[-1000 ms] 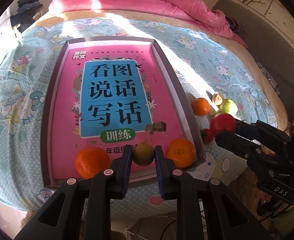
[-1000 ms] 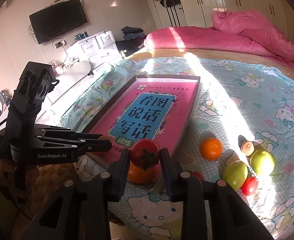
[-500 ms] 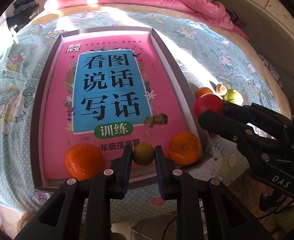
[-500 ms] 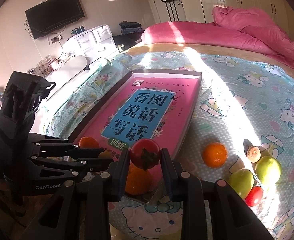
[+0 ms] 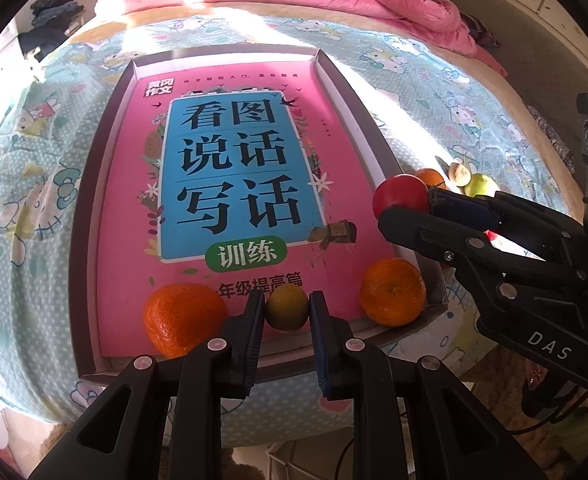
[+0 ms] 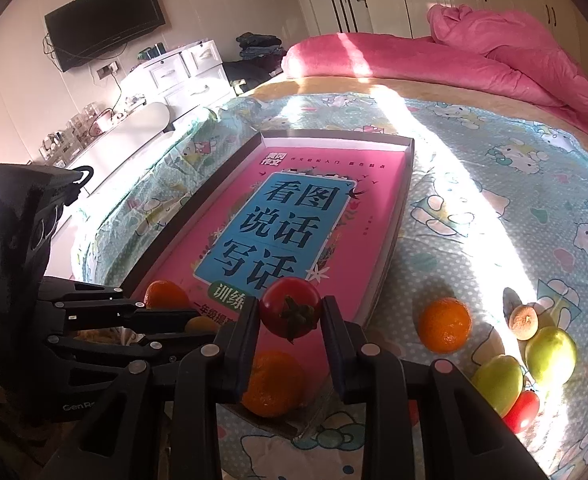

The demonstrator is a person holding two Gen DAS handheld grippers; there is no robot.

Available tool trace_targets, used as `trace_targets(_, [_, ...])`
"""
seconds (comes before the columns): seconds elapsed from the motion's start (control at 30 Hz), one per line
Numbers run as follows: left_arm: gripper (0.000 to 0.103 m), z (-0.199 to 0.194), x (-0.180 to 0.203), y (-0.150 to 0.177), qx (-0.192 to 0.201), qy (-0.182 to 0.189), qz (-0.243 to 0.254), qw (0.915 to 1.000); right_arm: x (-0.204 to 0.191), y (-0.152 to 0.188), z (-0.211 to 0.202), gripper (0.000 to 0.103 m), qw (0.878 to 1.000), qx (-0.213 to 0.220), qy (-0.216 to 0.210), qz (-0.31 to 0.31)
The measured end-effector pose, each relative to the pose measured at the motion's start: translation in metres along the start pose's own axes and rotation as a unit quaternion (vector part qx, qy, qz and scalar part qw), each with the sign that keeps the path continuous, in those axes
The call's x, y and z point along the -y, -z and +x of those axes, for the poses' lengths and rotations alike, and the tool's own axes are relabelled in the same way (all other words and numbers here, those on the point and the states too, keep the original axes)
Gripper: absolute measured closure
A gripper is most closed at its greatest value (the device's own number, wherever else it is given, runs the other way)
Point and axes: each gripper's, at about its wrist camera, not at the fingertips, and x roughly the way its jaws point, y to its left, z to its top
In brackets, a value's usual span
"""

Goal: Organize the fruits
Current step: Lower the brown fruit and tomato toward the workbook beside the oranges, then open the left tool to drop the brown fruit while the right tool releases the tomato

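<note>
In the left wrist view, the left tool [image 5: 286,312] was closed narrowly on a small yellow-green fruit [image 5: 286,306] at the near edge of the tray [image 5: 90,216], which lay on the bed [image 5: 22,184] with a pink book [image 5: 230,184] filling its floor. Two oranges sat in the tray either side of that fruit, one to the left [image 5: 184,318] and one in the right corner [image 5: 393,292]. The right tool [image 5: 408,206] reached in from the right, gripping a tomato [image 5: 400,197] above the tray's right rim. In the right wrist view, the right tool [image 6: 290,320] held the tomato [image 6: 291,312] clear above the tray's near corner, over the corner orange [image 6: 272,384]. Out on the bed beyond the tray there remained a loose orange [image 6: 445,324], a small brown fruit [image 6: 523,322], two green fruits [image 6: 550,355] [image 6: 498,380] and a second tomato [image 6: 522,410]. By this showing the task looked about half done: two oranges were in, two fruits were in the tools at the tray, and five pieces on the bed were left to gather.
</note>
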Motion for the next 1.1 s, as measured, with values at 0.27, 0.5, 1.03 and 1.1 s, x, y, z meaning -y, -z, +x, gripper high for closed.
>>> trace_targets(0.27, [0.080, -0.001, -0.004, 0.002, 0.002, -0.002, -0.004, 1.0000, 0.000, 0.000, 0.014, 0.071, 1.000, -0.020, 0.008, 0.004])
trace_targets(0.5, [0.080, -0.003, -0.006, 0.002, 0.006, -0.008, -0.005, 0.9999, -0.002, -0.002, 0.023, 0.071, 0.999, -0.034, 0.021, 0.003])
trace_targets(1.03, [0.080, -0.001, -0.004, 0.001, 0.001, -0.008, -0.002, 1.0000, -0.004, 0.004, 0.031, 0.071, 0.998, -0.058, 0.026, -0.005])
trace_targets(1.1, [0.080, -0.001, -0.004, 0.001, 0.001, -0.007, -0.003, 1.0000, -0.005, 0.004, 0.033, 0.071, 0.998, -0.060, 0.025, -0.006])
